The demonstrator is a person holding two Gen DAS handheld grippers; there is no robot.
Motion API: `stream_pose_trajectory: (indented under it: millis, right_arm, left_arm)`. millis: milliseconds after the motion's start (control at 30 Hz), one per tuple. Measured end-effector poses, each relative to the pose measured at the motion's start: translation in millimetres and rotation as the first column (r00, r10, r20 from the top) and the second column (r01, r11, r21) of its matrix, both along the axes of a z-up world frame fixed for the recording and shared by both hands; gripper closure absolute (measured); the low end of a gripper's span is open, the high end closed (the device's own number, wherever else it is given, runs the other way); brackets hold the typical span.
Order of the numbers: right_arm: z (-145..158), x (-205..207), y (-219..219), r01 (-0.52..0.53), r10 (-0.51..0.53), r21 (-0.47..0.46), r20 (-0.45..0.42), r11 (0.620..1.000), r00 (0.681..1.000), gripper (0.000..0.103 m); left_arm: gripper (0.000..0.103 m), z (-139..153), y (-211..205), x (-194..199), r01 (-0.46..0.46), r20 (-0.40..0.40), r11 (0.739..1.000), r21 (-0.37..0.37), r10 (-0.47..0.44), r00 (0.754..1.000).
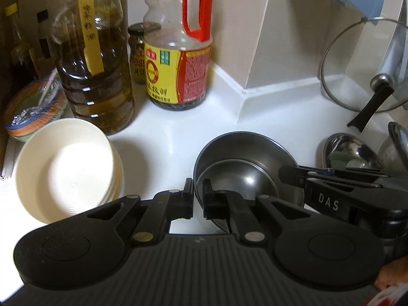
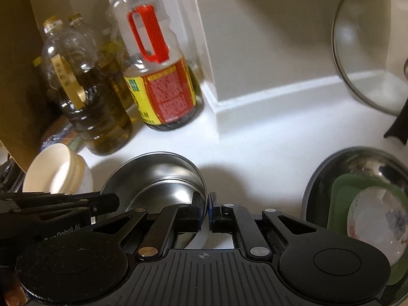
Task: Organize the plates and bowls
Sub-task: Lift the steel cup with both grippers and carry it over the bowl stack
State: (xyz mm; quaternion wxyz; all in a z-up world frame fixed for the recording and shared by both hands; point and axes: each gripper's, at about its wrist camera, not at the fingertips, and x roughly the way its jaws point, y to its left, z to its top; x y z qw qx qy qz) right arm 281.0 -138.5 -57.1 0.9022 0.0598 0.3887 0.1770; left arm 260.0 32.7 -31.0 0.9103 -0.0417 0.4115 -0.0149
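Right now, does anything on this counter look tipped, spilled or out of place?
No spills. The steel bowl is tilted, its rim pinched on opposite sides by the left gripper and right gripper. The cream bowls also lean on their side.

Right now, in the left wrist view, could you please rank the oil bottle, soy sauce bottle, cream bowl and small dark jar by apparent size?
1. oil bottle
2. soy sauce bottle
3. cream bowl, though its nearness to the camera makes this rank unsure
4. small dark jar, partly hidden behind the bottles
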Motion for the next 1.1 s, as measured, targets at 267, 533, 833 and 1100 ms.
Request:
stream_pose_trajectory:
  millis: [267, 533, 833, 1100]
  right_arm:
    - [26.3, -8.5, 13.0, -0.037, 0.037, -0.001, 0.044, 0.999, 0.998, 0.098]
    - [45.7, -14.7, 37.0, -0.095, 0.095, 0.002, 0.083, 0.995, 0.992, 0.098]
    - [67.3, -16.6, 77.7, -0.178, 0.175, 0.01, 0.133, 0.984, 0.976, 0.098]
    - [74.6, -14.4, 117.6, -0.245, 0.241, 0.008, 0.154, 0.97, 0.958, 0.098]
  left_arm:
    - [0.098, 21.9, 15.5, -15.8, -0.028, 0.053, 0.999, -0.015, 0.029, 0.998]
    - [0.098, 40.0, 42.9, -31.0, -0.083, 0.095, 0.996, -0.025, 0.085, 0.992]
    - [0.098, 58.2, 80.2, -45.2, -0.169, 0.147, 0.985, -0.023, 0.17, 0.974]
    - [0.098, 65.2, 113.1, -54.8, -0.235, 0.167, 0.972, -0.023, 0.236, 0.957]
